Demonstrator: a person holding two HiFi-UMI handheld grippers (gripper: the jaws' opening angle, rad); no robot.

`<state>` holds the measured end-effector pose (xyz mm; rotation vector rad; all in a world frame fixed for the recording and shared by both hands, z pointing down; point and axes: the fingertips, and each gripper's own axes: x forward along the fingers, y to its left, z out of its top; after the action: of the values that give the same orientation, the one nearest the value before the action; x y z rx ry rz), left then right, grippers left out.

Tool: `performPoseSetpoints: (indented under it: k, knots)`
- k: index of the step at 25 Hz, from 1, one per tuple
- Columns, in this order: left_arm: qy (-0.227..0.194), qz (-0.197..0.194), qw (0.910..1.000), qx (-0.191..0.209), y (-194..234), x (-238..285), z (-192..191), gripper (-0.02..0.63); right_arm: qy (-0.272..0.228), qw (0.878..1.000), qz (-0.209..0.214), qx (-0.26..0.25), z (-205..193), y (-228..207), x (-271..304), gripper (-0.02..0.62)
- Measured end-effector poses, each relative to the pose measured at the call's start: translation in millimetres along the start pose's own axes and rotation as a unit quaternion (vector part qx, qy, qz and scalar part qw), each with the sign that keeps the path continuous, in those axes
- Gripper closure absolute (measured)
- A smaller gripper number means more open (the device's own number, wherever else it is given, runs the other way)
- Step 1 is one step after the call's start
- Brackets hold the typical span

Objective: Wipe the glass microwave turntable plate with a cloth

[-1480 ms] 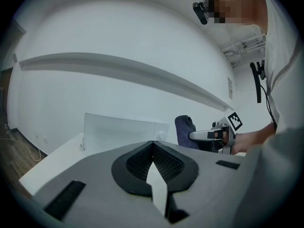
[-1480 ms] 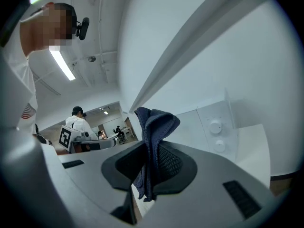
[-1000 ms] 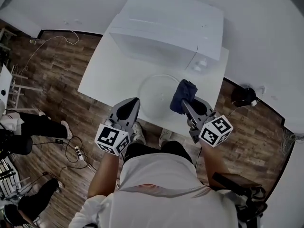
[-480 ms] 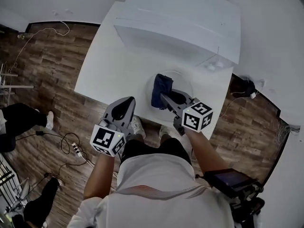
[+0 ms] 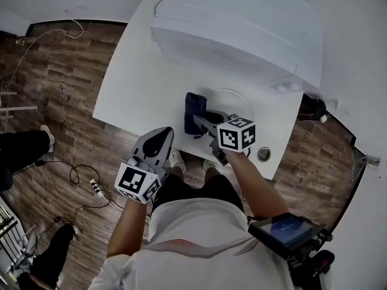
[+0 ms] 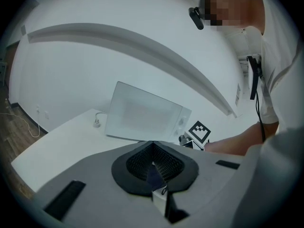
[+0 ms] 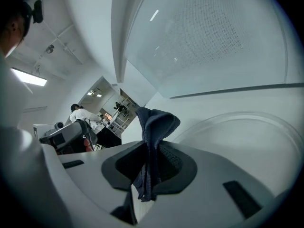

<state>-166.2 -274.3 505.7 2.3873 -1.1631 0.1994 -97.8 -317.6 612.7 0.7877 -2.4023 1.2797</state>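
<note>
From overhead, the right gripper (image 5: 199, 121) holds a dark cloth (image 5: 193, 109) at the glass plate's (image 5: 242, 99) nine-o'clock rim on the white desk (image 5: 139, 83). The left gripper (image 6: 153, 163), seen along its own length, has its jaws pressed together on nothing. Along the right gripper, its jaws pinch the cloth (image 7: 154, 127), with the glass plate (image 7: 247, 141) at three o'clock.

Cloth (image 7: 154, 127): dark blue woven fabric, matt, lying in soft folds. Turntable plate (image 7: 247, 141): clear glass, smooth, glossy. Bench (image 5: 139, 83): white, smooth, matt. Microwave (image 5: 242, 23): white smooth casing with a faint sheen; door pane finely perforated. Floor (image 5: 66, 89): wood-grain planks. Right tool (image 7: 152, 151) and left tool (image 6: 153, 158): grey matt plastic bodies with black ribbed pads (image 6: 137, 163).
</note>
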Motion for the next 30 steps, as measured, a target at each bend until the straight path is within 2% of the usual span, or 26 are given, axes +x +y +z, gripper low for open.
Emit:
performPoseSetpoints:
  k: [8, 25, 30]
  knots:
    - [0.003, -0.003, 1.0000, -0.004, 4.9, 0.7, -5.7, 0.595, 0.021, 0.998, -0.053, 0.034, -4.9, -42.3, -15.8, 0.534]
    - [0.013, -0.038, 0.9991, 0.016, -41.5, 35.5, -3.8, 0.595, 0.001, 0.984, -0.165, 0.065, -20.3, -133.9, -140.6, 0.534]
    - [0.020, -0.038, 0.9986, 0.029, -50.6, 43.6, -6.5, 0.595, -0.009, 0.980, -0.184, 0.071, -24.0, -152.9, -171.4, 0.534]
